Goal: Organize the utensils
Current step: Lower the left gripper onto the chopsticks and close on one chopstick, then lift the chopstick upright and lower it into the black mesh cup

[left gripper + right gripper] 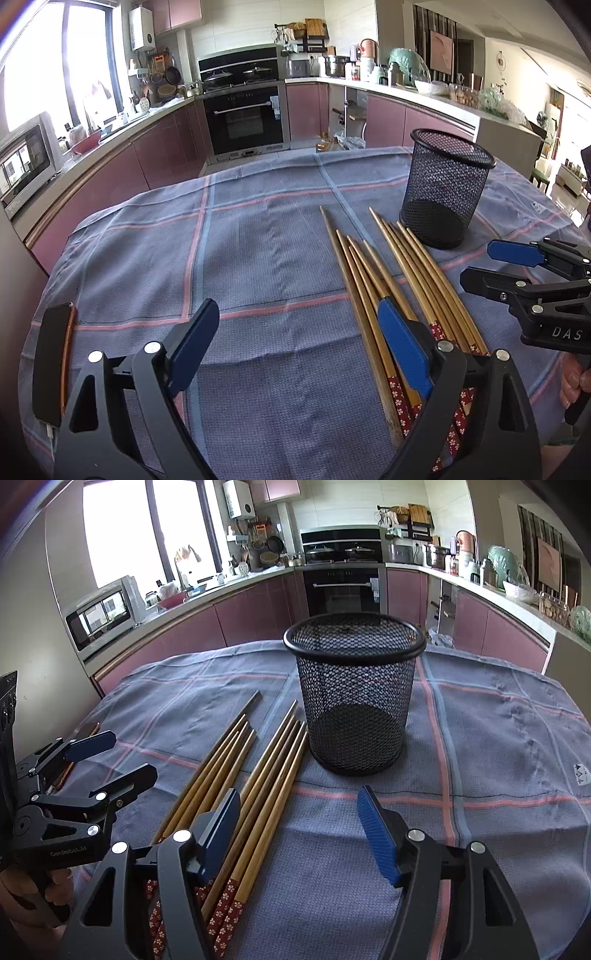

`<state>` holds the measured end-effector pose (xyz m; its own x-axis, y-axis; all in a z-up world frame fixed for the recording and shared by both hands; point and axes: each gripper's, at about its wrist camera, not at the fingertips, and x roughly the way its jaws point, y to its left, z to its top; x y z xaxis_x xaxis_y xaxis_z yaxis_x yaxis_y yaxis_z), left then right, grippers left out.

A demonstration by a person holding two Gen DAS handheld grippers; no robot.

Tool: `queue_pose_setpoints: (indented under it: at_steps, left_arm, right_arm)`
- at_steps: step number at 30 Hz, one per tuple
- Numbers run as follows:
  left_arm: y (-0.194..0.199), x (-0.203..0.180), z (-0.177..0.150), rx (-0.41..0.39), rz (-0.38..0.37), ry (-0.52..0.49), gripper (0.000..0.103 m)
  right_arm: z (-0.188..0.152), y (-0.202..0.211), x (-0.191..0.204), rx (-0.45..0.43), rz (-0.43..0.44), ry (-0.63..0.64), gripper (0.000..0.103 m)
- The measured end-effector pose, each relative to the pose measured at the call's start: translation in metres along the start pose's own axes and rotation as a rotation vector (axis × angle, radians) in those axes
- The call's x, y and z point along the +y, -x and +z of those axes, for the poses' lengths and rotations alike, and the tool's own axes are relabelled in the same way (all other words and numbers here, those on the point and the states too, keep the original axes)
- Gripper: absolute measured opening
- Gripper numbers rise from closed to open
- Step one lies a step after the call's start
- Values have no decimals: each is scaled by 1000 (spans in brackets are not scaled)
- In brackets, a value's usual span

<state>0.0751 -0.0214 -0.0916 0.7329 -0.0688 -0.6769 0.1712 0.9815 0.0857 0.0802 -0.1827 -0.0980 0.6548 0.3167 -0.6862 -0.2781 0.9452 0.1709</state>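
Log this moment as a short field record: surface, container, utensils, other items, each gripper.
surface: table under a blue-grey checked cloth with pink lines
container: black wire-mesh cup, upright, nothing in it
utensils: bamboo chopsticks with red flowered ends, lying flat in two loose bundles beside the cup, tips toward the kitchen
other items: dark phone with a cable near the cloth's edge
left gripper: open, holding nothing, one finger over the chopsticks
right gripper: open, holding nothing, facing the cup

Black mesh cup (354, 698) upright on blue checked cloth (498, 760); chopsticks (236, 782) just left; right hand-held gripper (299, 834) open, empty, near edge.
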Motion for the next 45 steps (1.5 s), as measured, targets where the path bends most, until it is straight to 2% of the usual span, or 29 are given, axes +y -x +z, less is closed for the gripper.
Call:
queue_pose_setpoints:
  at_steps: [5,7,16,22,24,28,30,37,41,45]
  left_arm:
    - [-24,-5,0,75,-23,-26,79]
    - [-33,-6,0,103,-32,-26,75]
    - [-46,-8,5,133,-72,-36,70]
    - [-59,-14,14,157,-97,-38,57]
    - [-63,-15,19,162,-117,-29,47]
    - [-69,-15,26,169,-142,-8,29]
    - [-69,-16,27,171,-166,8,11]
    - [-56,-8,27,149,-198,86,8]
    - [-34,-3,32,109,-254,101,8]
    - [-6,3,47,52,-346,116,8]
  right_arm:
    - [-5,-13,2,65,5,-1,45]
    - [-4,-13,0,68,8,-7,43]
    - [0,-15,0,105,8,21,33]
    - [5,-21,8,115,-4,79,26]
    - [8,-24,6,117,11,75,23]
    - [10,-26,0,124,61,46,9]
    - [9,-24,-2,120,75,36,8]
    - [12,-4,-2,66,146,23,6]
    - [20,18,-2,7,182,34,6]
    - [33,47,-8,-88,212,24,6]
